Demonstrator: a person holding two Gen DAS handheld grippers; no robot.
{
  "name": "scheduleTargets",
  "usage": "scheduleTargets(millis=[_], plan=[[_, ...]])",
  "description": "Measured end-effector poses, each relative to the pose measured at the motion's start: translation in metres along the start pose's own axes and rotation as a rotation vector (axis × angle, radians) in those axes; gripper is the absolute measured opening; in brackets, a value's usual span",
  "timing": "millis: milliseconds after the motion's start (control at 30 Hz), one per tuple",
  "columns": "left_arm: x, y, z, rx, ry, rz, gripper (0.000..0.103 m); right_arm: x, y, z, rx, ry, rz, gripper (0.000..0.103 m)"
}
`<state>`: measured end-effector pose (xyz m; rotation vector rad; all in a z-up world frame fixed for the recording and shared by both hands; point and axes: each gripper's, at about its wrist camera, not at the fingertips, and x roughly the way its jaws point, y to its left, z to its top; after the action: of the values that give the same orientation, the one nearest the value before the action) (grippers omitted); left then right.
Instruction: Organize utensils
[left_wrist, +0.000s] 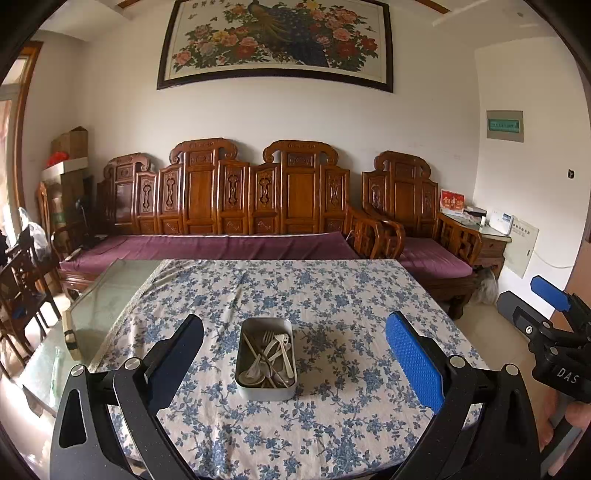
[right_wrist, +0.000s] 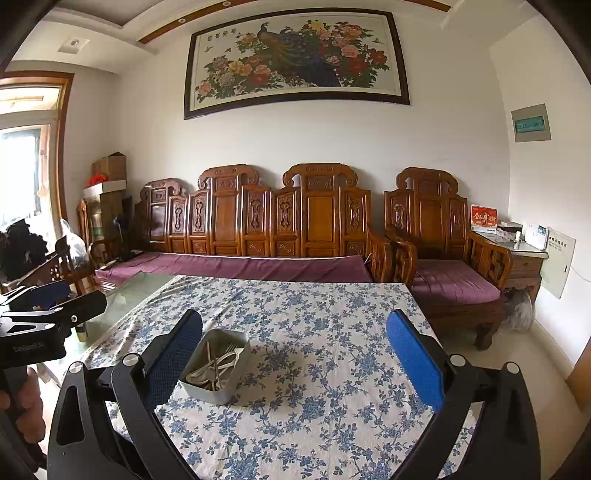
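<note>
The metal tin (left_wrist: 266, 360) sits on the flowery tablecloth (left_wrist: 332, 424), and it holds the jumbled forks and spoons (left_wrist: 271, 354). From the left gripper (left_wrist: 293, 363) the tin is straight ahead at 12 o'clock, between the fingers, which are spread wide apart and hold nothing. Its long side points from 6 to 12. From the right gripper (right_wrist: 293, 363) the tin (right_wrist: 216, 369) lies off toward 10 o'clock, beside its left finger. That gripper is wide apart and holding nothing too. I think the left one is better lined up to reach in
</note>
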<state>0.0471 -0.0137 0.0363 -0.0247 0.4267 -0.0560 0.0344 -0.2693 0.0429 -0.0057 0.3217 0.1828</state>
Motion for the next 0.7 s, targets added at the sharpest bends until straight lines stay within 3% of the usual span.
scheduleTargets(millis=[700], plan=[[-0.0019,-0.0023,-0.0038,0.004,0.001,0.001,0.095,0.0013,0.0013,-0.0023,0.002,0.004,0.0,0.1]])
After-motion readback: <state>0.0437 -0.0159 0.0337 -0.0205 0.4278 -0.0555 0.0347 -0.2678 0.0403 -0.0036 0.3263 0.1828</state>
